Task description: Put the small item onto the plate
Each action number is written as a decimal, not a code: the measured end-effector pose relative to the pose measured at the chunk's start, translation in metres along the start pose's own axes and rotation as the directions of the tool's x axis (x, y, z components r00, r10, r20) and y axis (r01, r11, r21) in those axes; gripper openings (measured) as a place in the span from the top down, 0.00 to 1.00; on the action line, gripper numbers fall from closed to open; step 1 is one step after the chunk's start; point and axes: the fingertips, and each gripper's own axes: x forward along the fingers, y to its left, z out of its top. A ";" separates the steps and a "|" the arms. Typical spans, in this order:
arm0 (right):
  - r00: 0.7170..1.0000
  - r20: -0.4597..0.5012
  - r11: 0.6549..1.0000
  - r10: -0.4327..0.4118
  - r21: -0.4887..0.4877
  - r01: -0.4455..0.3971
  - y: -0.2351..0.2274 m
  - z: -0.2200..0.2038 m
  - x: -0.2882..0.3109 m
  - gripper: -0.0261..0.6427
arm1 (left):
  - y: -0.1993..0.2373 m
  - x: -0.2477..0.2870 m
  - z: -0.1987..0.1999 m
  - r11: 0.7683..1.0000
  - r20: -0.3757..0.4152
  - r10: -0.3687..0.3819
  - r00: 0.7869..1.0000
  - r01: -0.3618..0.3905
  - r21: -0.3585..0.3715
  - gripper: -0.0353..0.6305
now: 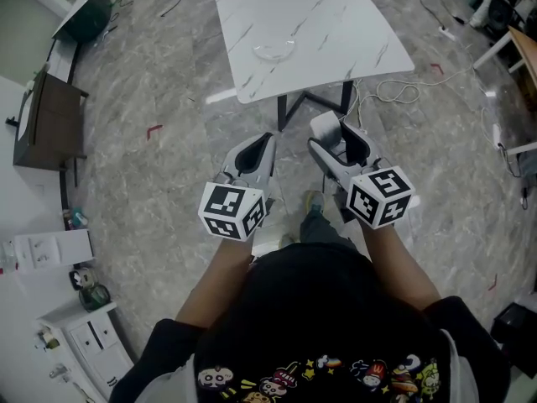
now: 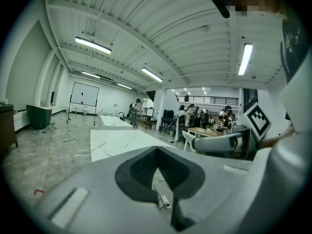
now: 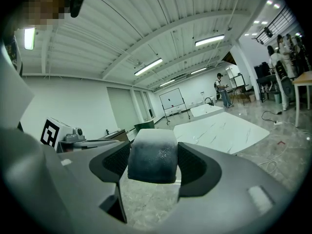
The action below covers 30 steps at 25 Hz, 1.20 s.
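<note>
The small item (image 1: 324, 126), a pale grey rounded block, sits between the jaws of my right gripper (image 1: 329, 134), which is shut on it; in the right gripper view the item (image 3: 152, 155) fills the gap between the dark pads (image 3: 113, 161). My left gripper (image 1: 265, 141) hangs beside it, shut with nothing in it, and its jaws meet in a narrow slit (image 2: 157, 173). A clear glass plate (image 1: 274, 50) lies on the white marble table (image 1: 336, 23), ahead of both grippers. Both grippers are held over the floor, short of the table's near edge.
The table's black legs (image 1: 310, 103) stand just ahead of the grippers. White cables (image 1: 394, 91) trail on the floor to the right. A dark cabinet (image 1: 46, 120) and a white cabinet (image 1: 84, 334) stand at the left. Several people (image 2: 195, 116) are far behind the table.
</note>
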 end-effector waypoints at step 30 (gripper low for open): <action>0.986 -0.078 0.989 0.145 -0.003 -0.146 -0.120 0.041 0.098 0.46 | 0.035 0.141 0.017 0.993 -0.046 0.116 0.992 -0.117 -0.021 0.95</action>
